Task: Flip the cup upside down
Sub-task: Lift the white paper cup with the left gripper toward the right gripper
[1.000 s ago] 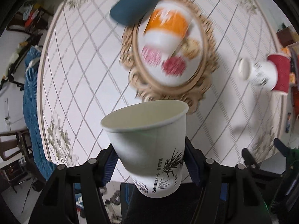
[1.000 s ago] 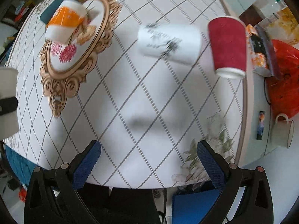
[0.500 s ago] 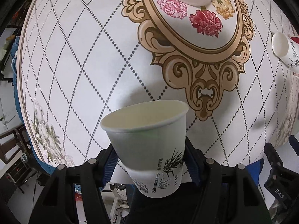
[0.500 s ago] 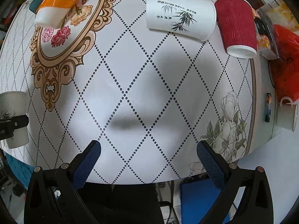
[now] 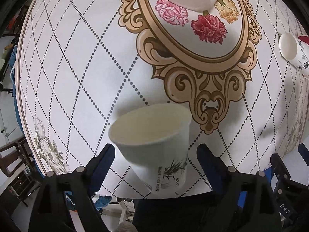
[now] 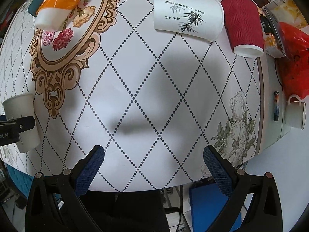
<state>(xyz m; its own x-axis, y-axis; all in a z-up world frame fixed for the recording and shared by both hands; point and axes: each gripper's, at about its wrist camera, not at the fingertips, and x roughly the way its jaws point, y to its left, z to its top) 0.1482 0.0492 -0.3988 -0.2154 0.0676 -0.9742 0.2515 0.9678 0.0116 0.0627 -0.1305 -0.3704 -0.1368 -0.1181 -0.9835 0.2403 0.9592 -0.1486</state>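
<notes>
A white paper cup with a bamboo print (image 5: 154, 145) sits between the fingers of my left gripper (image 5: 156, 154), its open mouth facing the table. The jaws stand wide and gaps show on both sides of the cup, which looks blurred. The same cup shows at the left edge of the right wrist view (image 6: 19, 123), with the left gripper's finger (image 6: 17, 125) across it. My right gripper (image 6: 153, 158) is open and empty above the near table edge.
A second bamboo cup (image 6: 187, 20) lies on its side beside a red ribbed cup (image 6: 243, 27). An orange and white cup (image 6: 56, 5) lies on the ornate flower medallion (image 5: 202, 58). A white mug (image 6: 295, 114) and red bag (image 6: 295, 58) sit off the table's right.
My left gripper's jaws have opened away from the bamboo cup, which has tilted and blurred. Both grippers have come closer to the table. The right gripper stays open.
</notes>
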